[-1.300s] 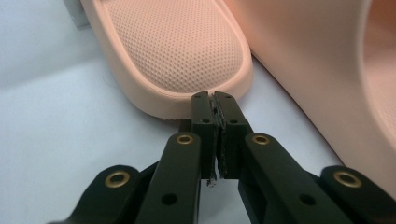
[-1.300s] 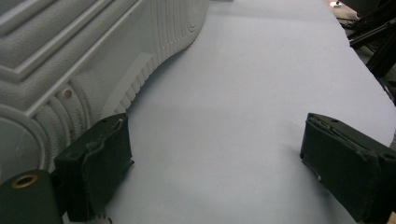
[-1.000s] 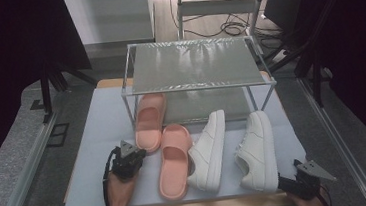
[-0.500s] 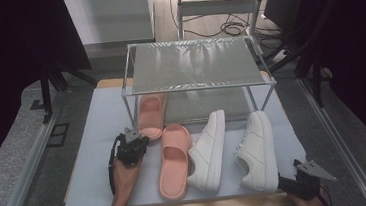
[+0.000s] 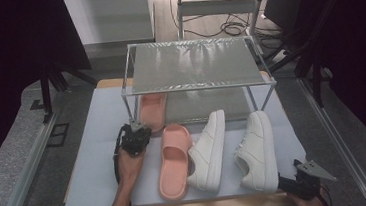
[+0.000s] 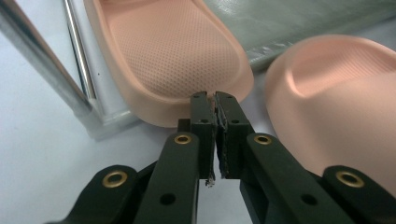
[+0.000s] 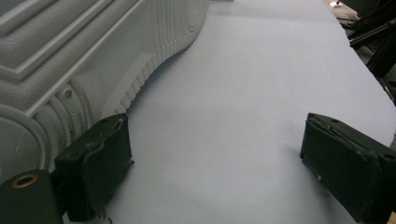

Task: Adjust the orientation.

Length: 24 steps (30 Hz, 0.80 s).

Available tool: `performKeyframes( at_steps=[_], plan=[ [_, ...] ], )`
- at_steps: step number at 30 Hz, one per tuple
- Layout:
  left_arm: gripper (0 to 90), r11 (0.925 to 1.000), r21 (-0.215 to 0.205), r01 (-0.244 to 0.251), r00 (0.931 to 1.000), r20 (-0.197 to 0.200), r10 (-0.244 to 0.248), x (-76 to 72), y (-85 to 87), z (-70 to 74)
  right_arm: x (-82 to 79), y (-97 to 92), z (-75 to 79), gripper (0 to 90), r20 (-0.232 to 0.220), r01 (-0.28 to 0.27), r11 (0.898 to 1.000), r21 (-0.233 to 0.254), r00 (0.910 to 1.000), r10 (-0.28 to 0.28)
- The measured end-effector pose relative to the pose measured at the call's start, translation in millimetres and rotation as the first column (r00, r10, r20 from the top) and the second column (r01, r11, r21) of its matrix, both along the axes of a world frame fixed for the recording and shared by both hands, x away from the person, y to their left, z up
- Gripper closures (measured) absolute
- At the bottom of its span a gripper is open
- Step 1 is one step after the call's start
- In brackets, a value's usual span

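Two pink slides and two white sneakers lie on a pale mat (image 5: 95,156). One slide (image 5: 152,110) rests partly under a metal shelf; the other slide (image 5: 175,159) lies nearer the front. My left gripper (image 5: 134,135) is shut with nothing between its pads, its tips (image 6: 214,100) just short of the heel rim of the far slide (image 6: 173,56); the near slide (image 6: 336,107) is to its right. My right gripper (image 5: 305,180) sits at the mat's front right corner, open (image 7: 215,158), beside the heel of the right sneaker (image 7: 65,70) (image 5: 256,149). The left sneaker (image 5: 210,148) lies between slide and sneaker.
A wire-framed shelf with a frosted top (image 5: 195,64) stands at the back of the mat; its chrome leg (image 6: 42,70) is close to the left gripper's left. Metal rails (image 5: 26,167) run along both sides. Cables and stands (image 5: 229,26) lie on the floor behind.
The left gripper moved forward, away from the front edge, toward the far slide's heel beside the shelf leg. The right gripper stayed where it was.
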<state>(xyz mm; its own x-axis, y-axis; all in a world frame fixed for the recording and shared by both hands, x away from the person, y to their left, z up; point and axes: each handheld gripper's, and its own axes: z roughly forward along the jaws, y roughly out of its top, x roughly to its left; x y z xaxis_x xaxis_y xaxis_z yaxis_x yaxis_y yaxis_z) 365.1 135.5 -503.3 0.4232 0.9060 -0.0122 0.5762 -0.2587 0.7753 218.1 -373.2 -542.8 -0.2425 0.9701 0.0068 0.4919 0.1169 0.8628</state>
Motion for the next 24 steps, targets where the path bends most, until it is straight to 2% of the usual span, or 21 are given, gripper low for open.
performKeyframes(
  at_steps=[9, 20, 24],
  plan=[
    [86.2, 0.9997, 0.012, -0.023, 0.9997, -0.006, 0.023, 16.6, -2.0, -1.6, 0.0, 0.0, 0.0, 8.3, 0.0, 0.0, 1.0, 0.0, 1.0, 0.0],
    [85.6, 0.9993, -0.003, -0.038, 0.9992, -0.014, 0.038, 34.5, -1.9, -8.1, 0.0, -0.1, 0.0, 8.3, 0.0, 0.0, 1.0, 0.0, 1.0, 0.0],
    [83.9, 0.9993, -0.005, -0.038, 0.9991, -0.019, 0.038, 33.9, -2.1, -8.4, 0.0, -0.1, 0.0, 8.3, 0.0, -0.001, 1.0, 0.0, 1.0, 0.001]
  ],
)
